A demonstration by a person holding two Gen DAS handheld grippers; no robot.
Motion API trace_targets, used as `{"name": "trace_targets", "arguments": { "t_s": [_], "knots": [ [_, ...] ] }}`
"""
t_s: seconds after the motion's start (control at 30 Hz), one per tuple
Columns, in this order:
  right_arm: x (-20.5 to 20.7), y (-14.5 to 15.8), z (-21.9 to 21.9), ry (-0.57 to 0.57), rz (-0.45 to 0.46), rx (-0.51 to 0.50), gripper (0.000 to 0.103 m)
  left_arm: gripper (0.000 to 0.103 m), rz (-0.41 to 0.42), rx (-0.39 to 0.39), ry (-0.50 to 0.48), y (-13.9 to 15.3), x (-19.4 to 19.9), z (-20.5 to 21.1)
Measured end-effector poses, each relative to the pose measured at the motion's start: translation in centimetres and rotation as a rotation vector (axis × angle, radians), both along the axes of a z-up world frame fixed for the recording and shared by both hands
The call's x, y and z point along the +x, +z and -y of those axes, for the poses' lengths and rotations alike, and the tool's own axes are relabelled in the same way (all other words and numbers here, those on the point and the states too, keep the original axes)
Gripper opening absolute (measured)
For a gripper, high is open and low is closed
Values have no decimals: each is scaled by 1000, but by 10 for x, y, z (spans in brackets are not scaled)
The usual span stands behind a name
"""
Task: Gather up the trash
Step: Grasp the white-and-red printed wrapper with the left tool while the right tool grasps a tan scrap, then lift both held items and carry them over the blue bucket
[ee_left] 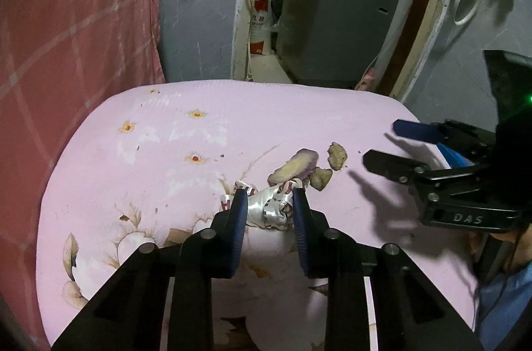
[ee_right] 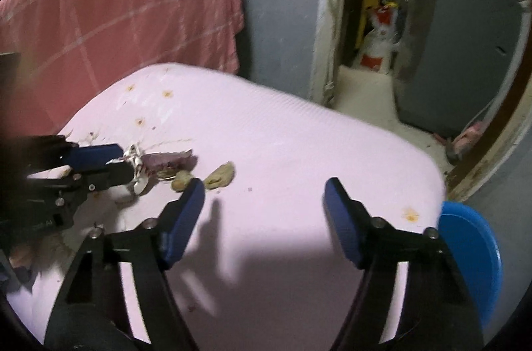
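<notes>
A crumpled white wrapper with red print (ee_left: 271, 206) lies on the pink flowered cover (ee_left: 159, 151). My left gripper (ee_left: 269, 201) is shut on it, one blue pad pressing each side. Just beyond lie a purple and yellow peel (ee_left: 294, 165) and two brownish lumps (ee_left: 337, 155) (ee_left: 321, 178). My right gripper (ee_left: 380, 141) hovers open to the right of the lumps, touching nothing. In the right wrist view, the right gripper (ee_right: 264, 184) is wide open over bare cover. The left gripper (ee_right: 128, 160) holds the wrapper (ee_right: 136, 165) at the left, beside the peel (ee_right: 169, 160) and a lump (ee_right: 221, 175).
A pink checked cloth (ee_left: 66, 35) hangs behind the surface at the left. A blue round container (ee_right: 472, 251) sits below the surface's right edge. A grey appliance (ee_left: 332, 18) and a white sack (ee_left: 261, 25) stand in the doorway beyond. A blue sleeve (ee_left: 505, 301) shows at the lower right.
</notes>
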State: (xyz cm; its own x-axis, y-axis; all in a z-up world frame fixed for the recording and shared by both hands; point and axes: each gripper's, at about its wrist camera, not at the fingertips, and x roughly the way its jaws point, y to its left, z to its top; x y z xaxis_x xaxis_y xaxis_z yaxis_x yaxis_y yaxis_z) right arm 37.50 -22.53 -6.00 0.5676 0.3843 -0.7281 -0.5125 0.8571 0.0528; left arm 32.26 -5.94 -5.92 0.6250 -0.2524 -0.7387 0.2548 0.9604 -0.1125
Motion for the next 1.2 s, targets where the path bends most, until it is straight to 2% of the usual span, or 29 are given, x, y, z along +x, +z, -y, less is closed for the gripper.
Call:
{"name": "trace_targets", "arguments": {
  "t_s": [0.2, 0.47, 0.57, 0.63, 0.67, 0.83, 0.93, 1.1, 1.2],
  "knots": [
    [13, -8, -17, 61, -55, 0, 46, 20, -2, 9, -17, 1, -7, -1],
    [17, -14, -30, 105, -82, -17, 36, 18, -15, -1, -25, -2, -11, -5],
    [18, -15, -31, 121, -95, 4, 26, 13, -19, -5, -28, -2, -13, -5],
    [17, -16, -35, 140, -103, 15, 13, 13, -21, -1, -31, -3, -13, -4],
    [16, -16, -37, 149, -103, 15, 11, 12, -23, -1, -32, -3, -13, -5],
    [11, -14, -36, 147, -85, 25, 10, 8, -34, -11, -34, -4, -17, -5],
    [6, -7, -27, 119, -45, 49, 10, 8, -20, -16, -36, -2, -20, -4],
    [-14, 14, -2, 41, 82, 131, 10, 7, 21, -40, -40, 4, -29, 3],
    [-27, 25, 12, 12, 145, 189, 10, 7, 74, -66, -43, 15, -32, 7]
  ]
}}
